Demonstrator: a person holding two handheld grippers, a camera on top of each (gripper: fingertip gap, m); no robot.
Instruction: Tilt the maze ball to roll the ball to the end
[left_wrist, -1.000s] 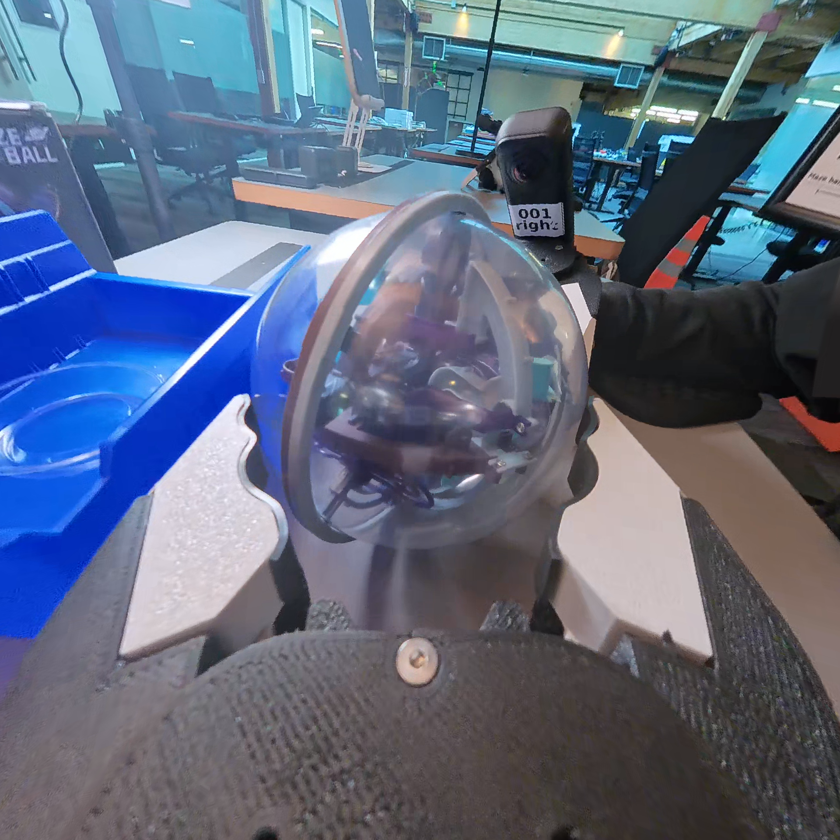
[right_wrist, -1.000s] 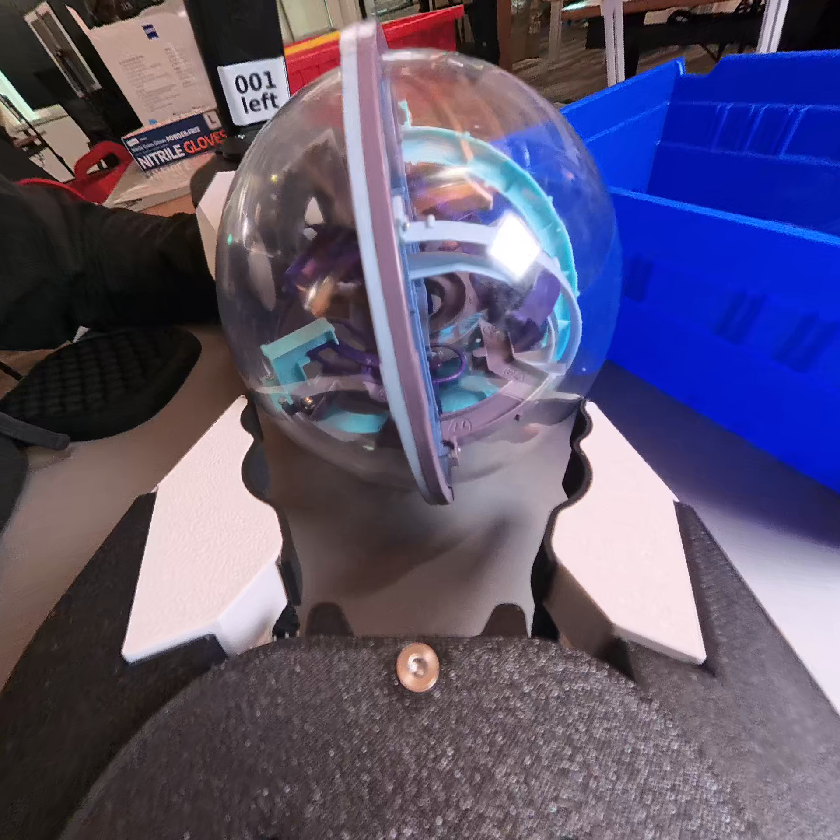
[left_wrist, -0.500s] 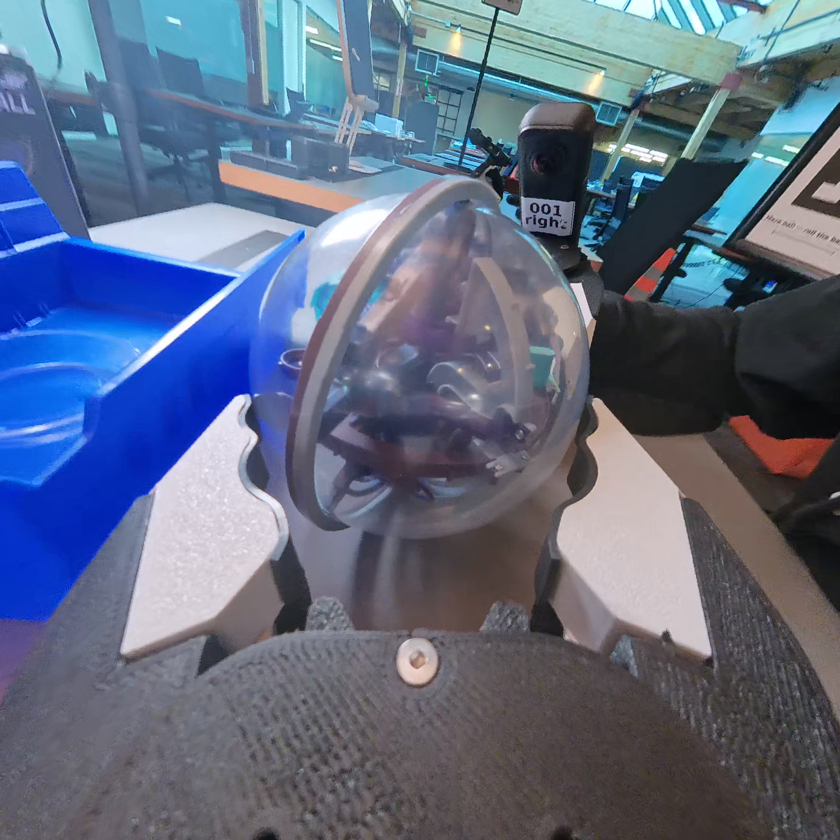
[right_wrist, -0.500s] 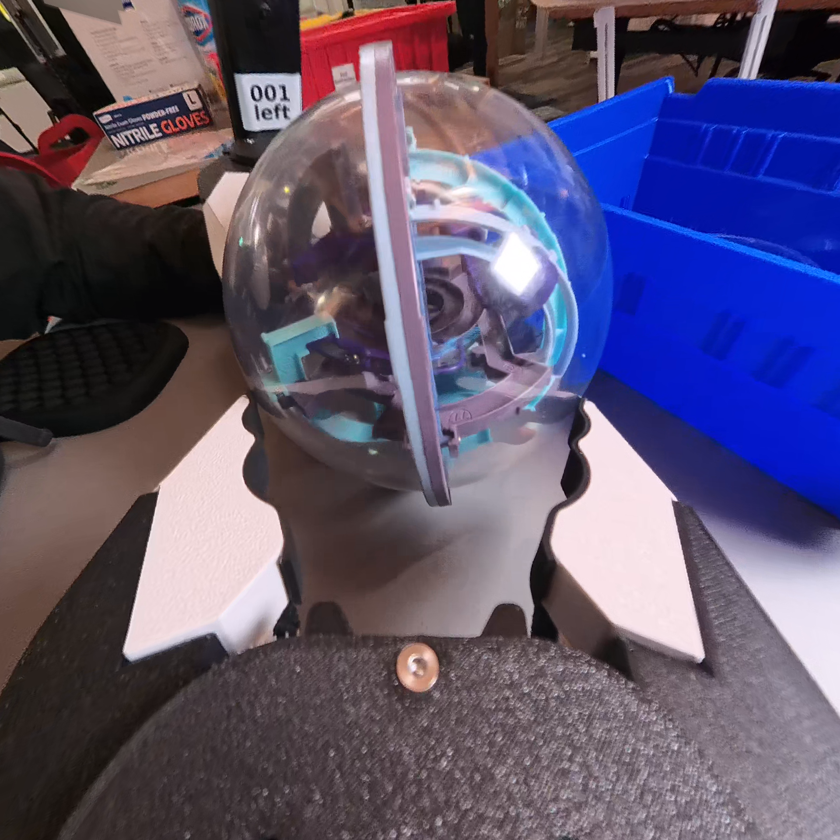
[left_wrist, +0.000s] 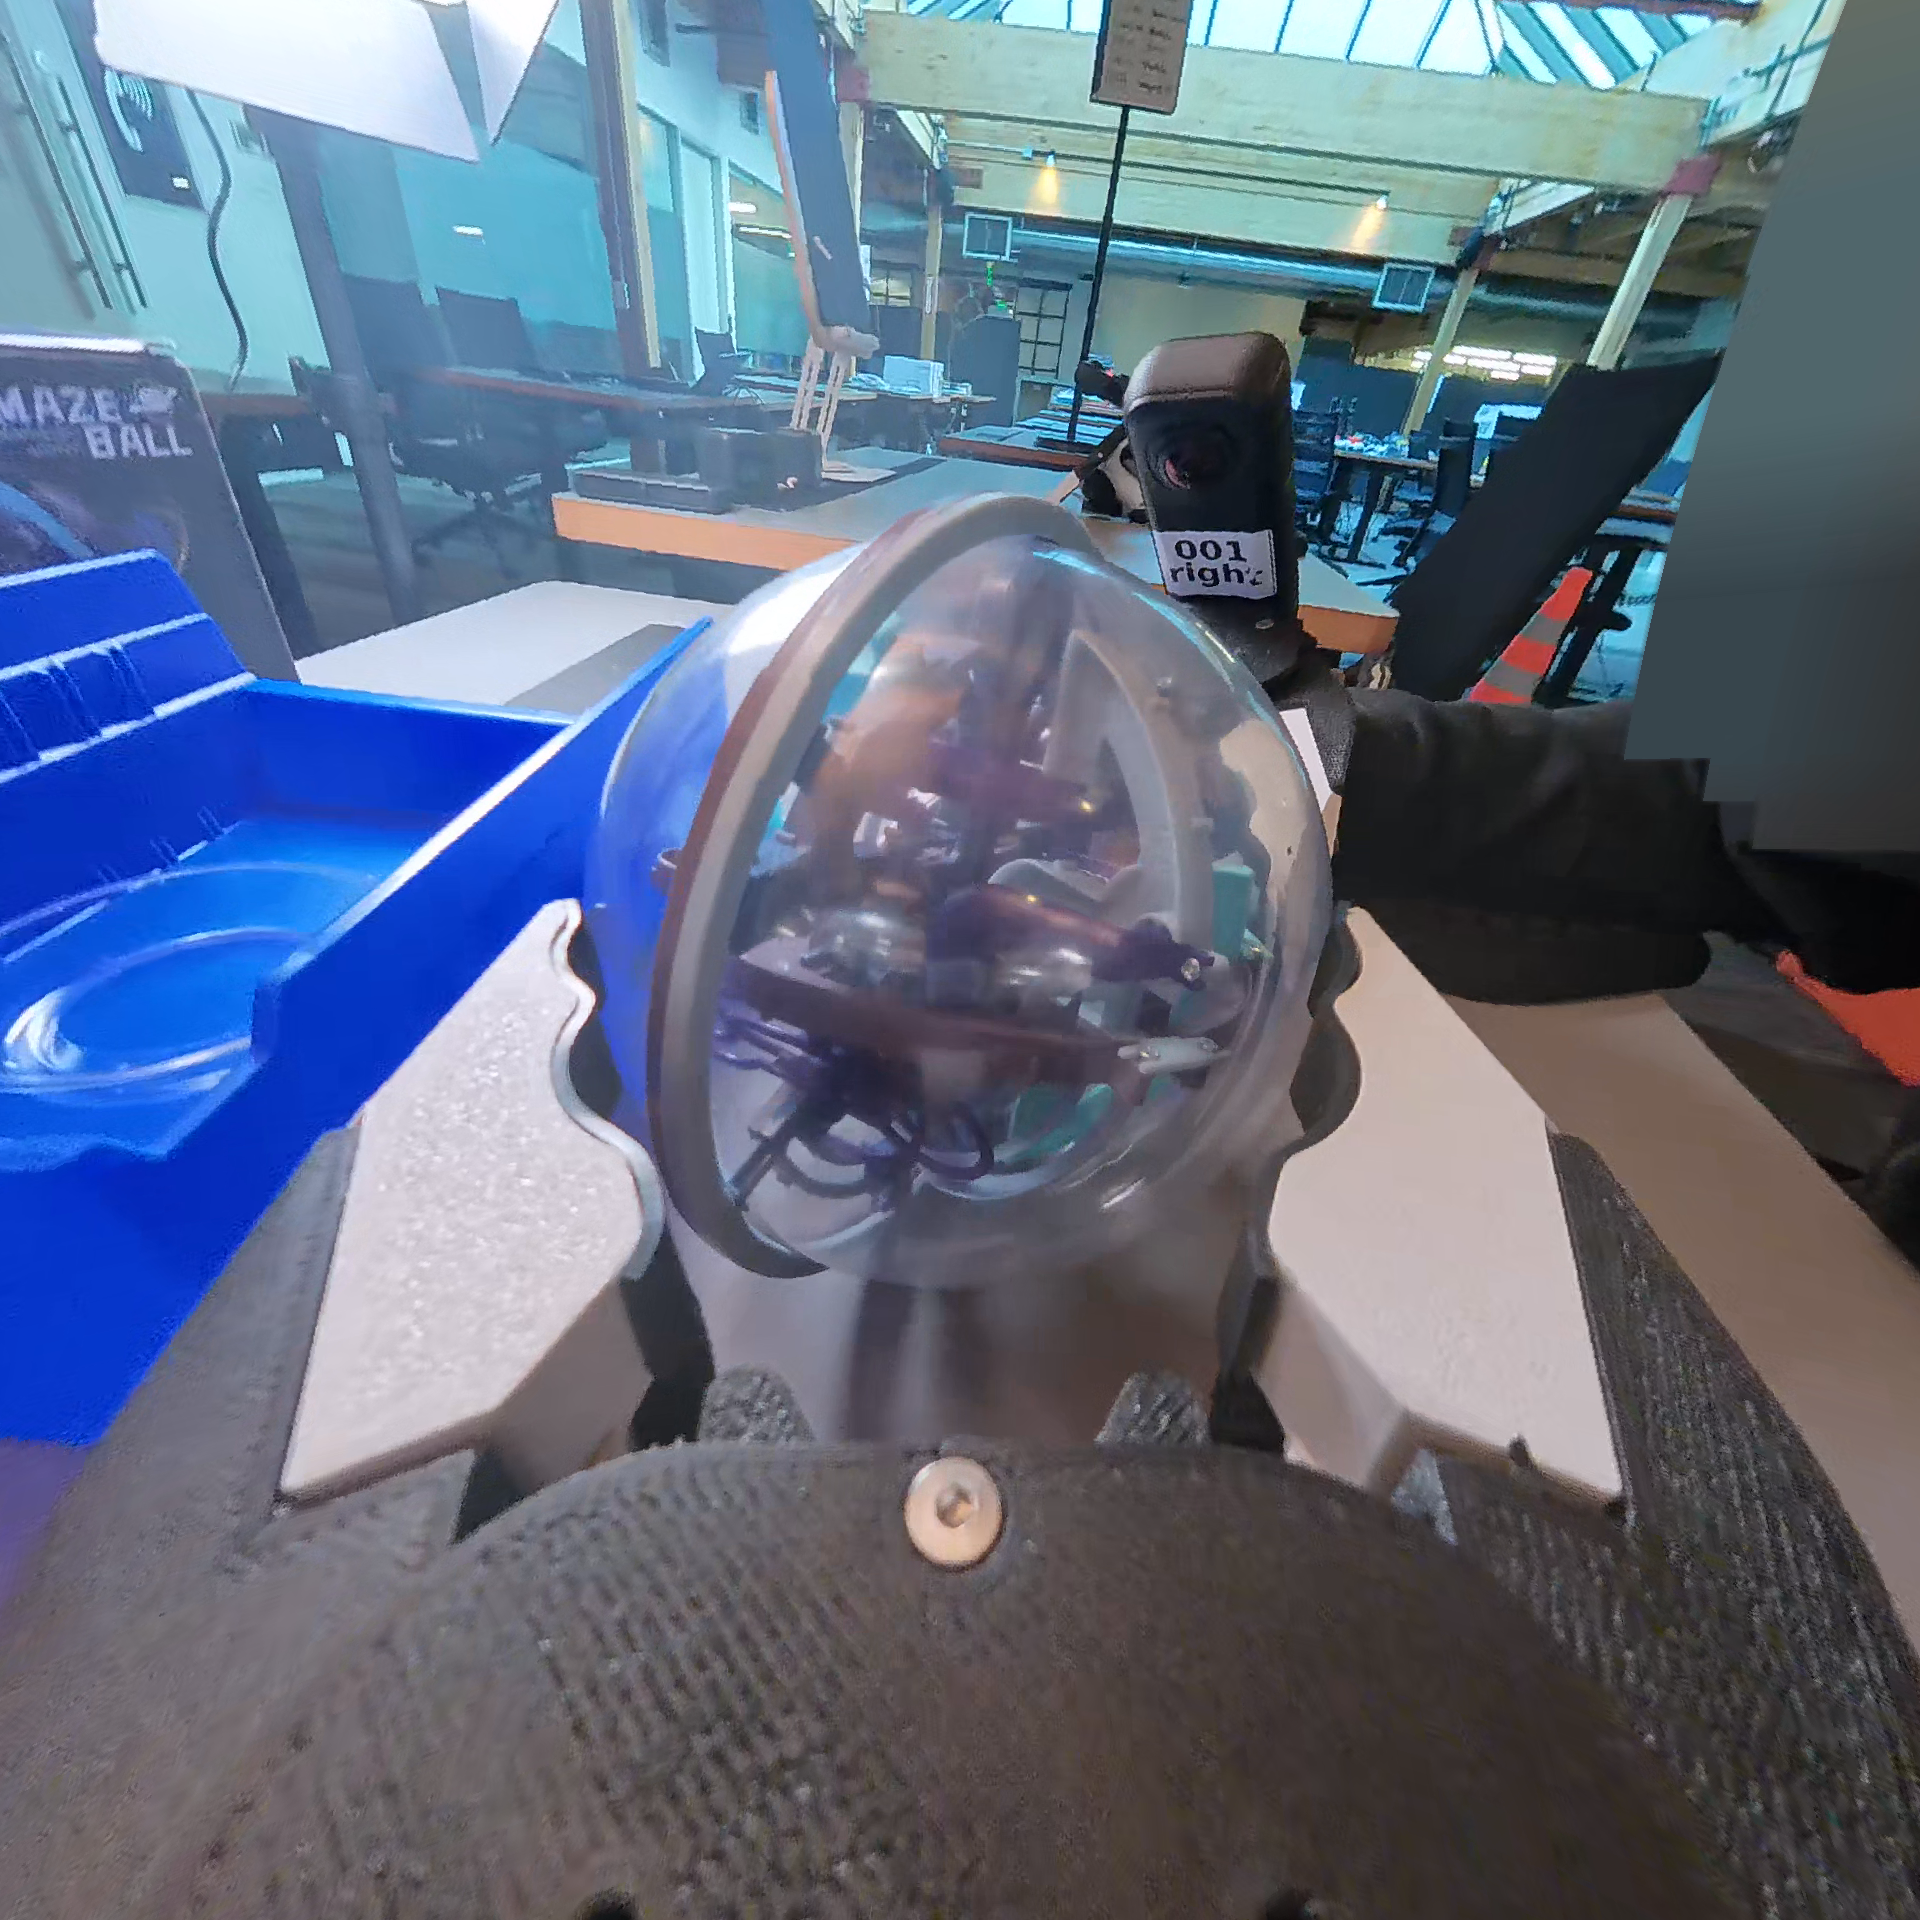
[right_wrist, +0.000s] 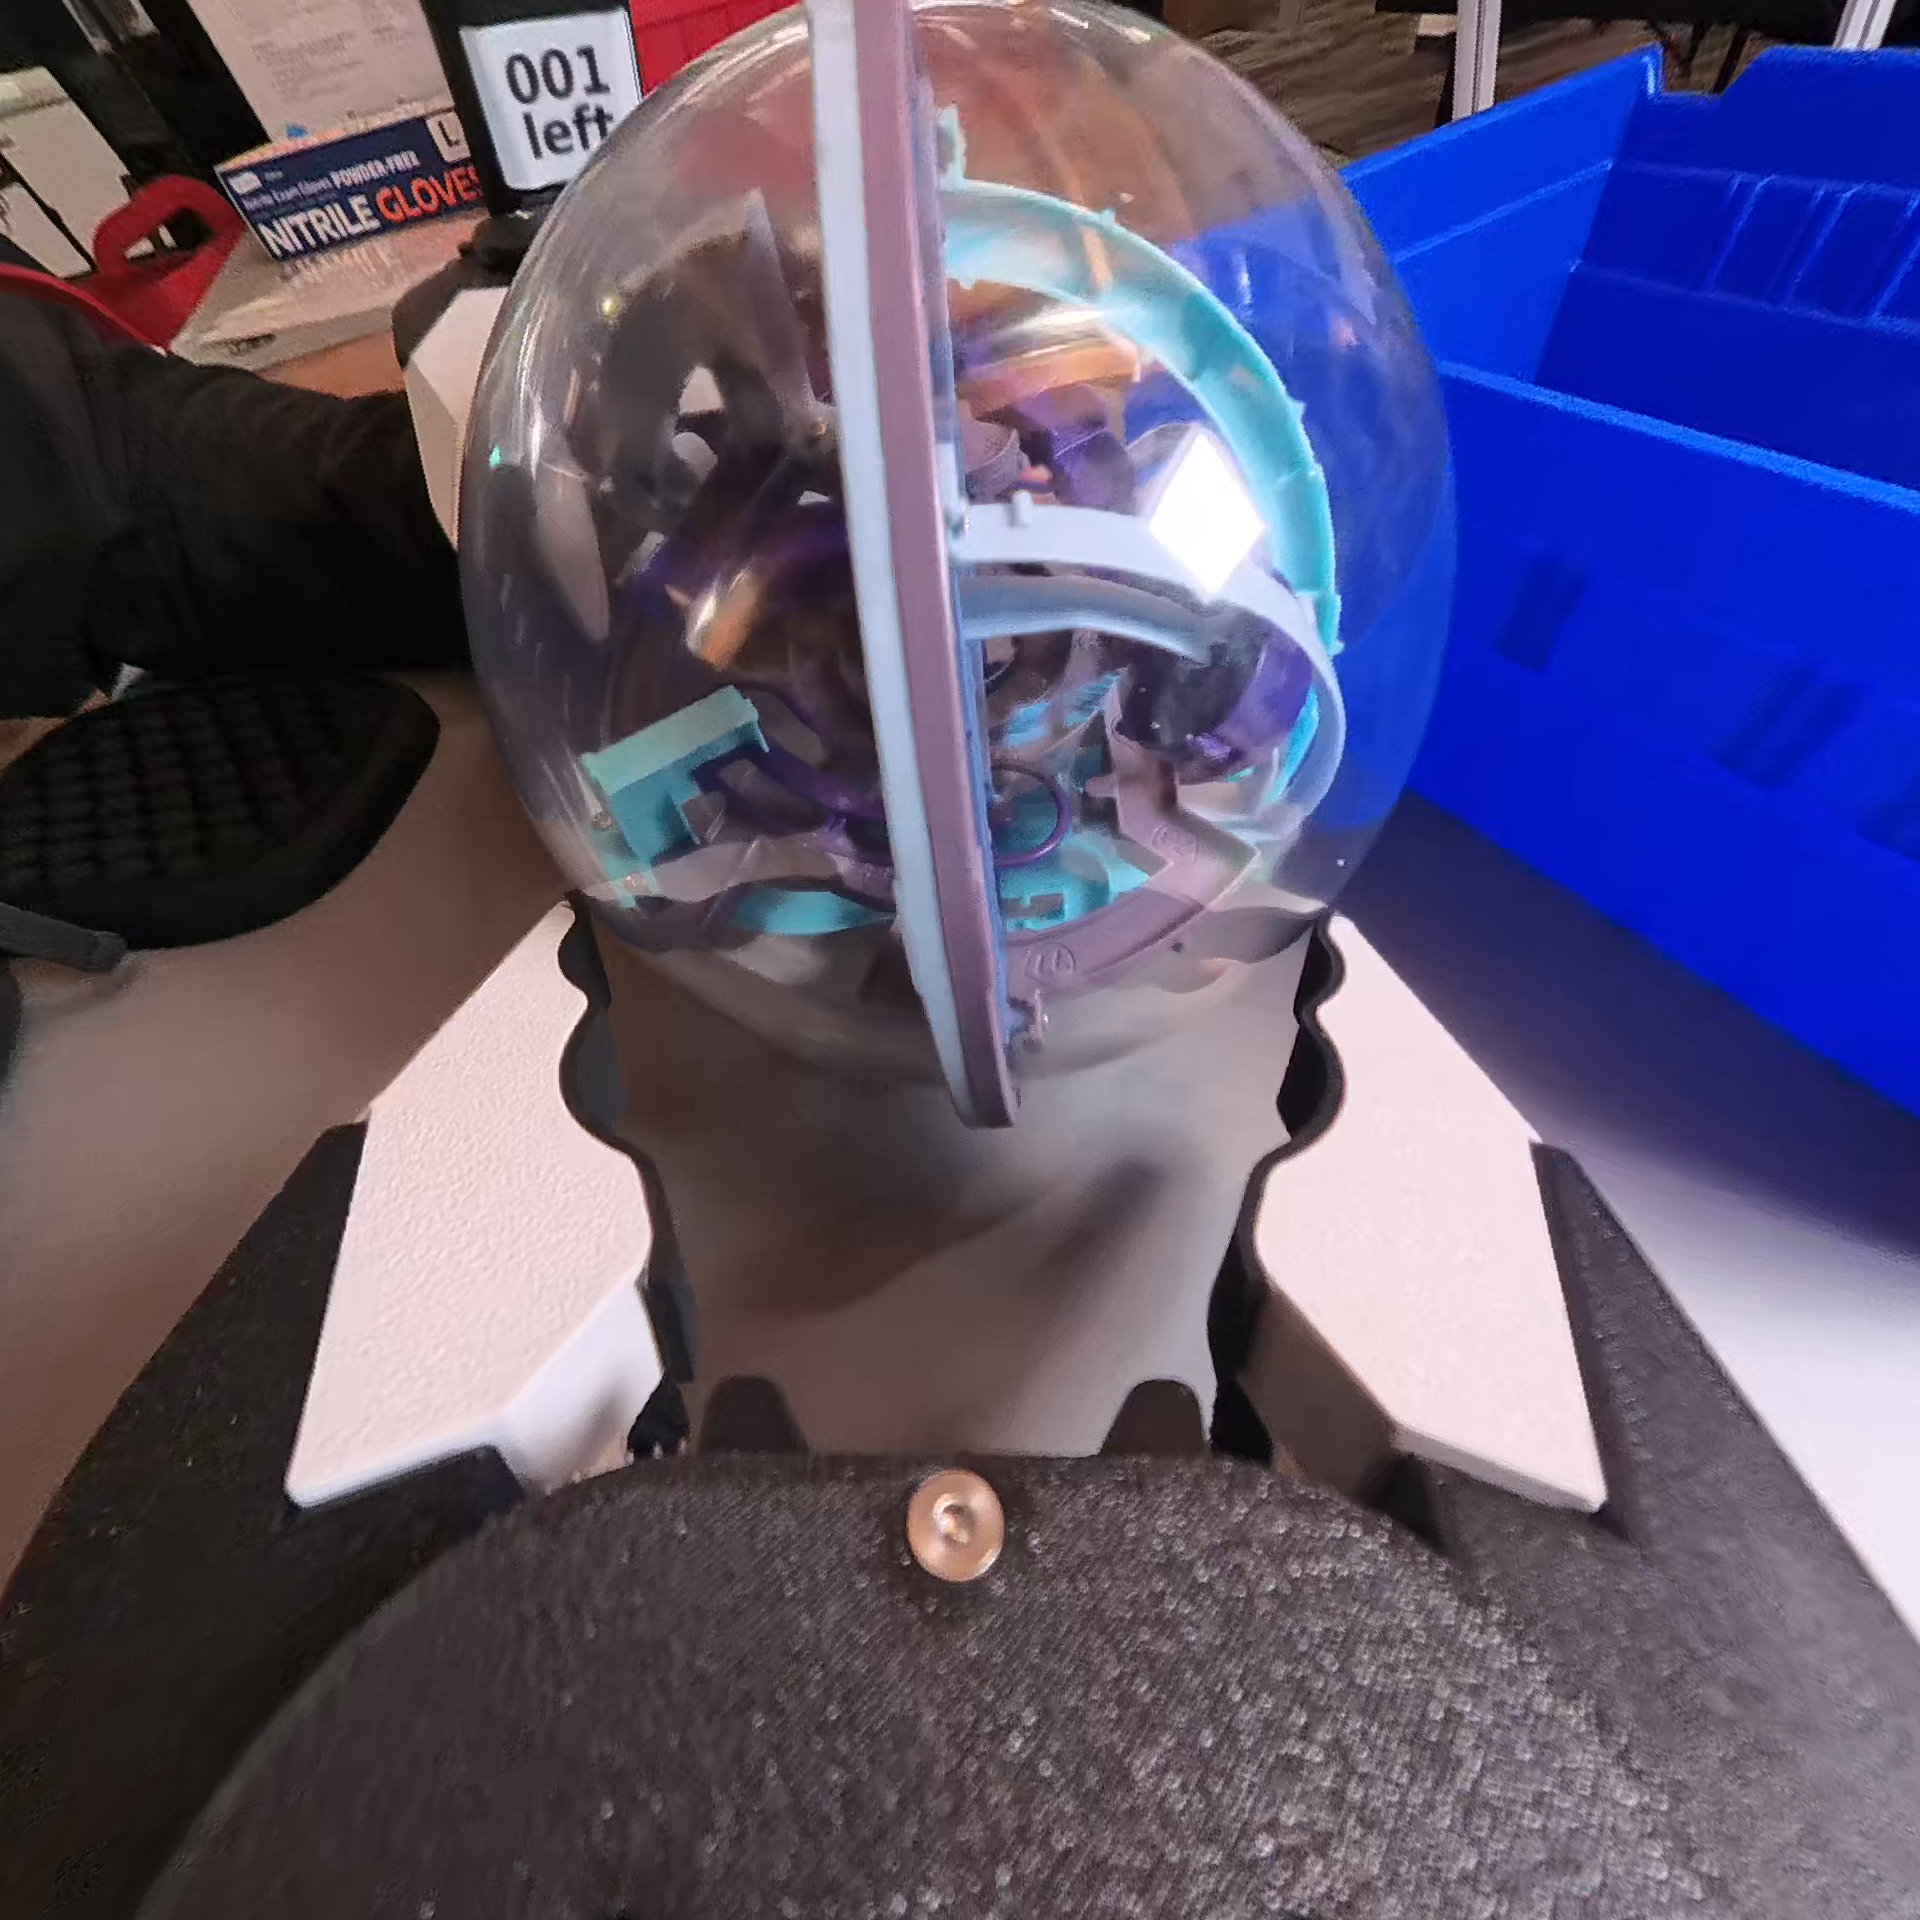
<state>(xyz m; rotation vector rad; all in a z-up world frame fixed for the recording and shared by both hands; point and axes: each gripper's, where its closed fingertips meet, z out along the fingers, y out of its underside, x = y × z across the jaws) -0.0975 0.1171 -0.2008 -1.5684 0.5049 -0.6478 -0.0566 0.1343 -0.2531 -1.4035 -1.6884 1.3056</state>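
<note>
The maze ball (left_wrist: 956, 894) is a clear sphere with a grey seam ring and purple, teal and brown tracks inside. It is held in the air between my two grippers, which face each other. My left gripper (left_wrist: 951, 935) is shut on its near side, with the white fingers (left_wrist: 468, 1195) against the shell. My right gripper (right_wrist: 945, 935) is shut on the opposite side of the maze ball (right_wrist: 935, 582). The seam ring stands nearly upright in the right wrist view and leans in the left wrist view. I cannot pick out the small ball inside for sure.
A blue bin (left_wrist: 312, 831) holding a clear plastic dome (left_wrist: 135, 1008) sits close beside the ball, and shows in the right wrist view (right_wrist: 1662, 520). The dark product box (left_wrist: 104, 468) stands behind it. A glove box (right_wrist: 353, 187) lies at the back. Black sleeves (left_wrist: 1507, 852) (right_wrist: 208, 520) hold the grippers.
Both grippers kept their hold and tipped the ball. The left view now points higher, the ball sits closer in the right view, and the inner platform has turned nearer to level.
</note>
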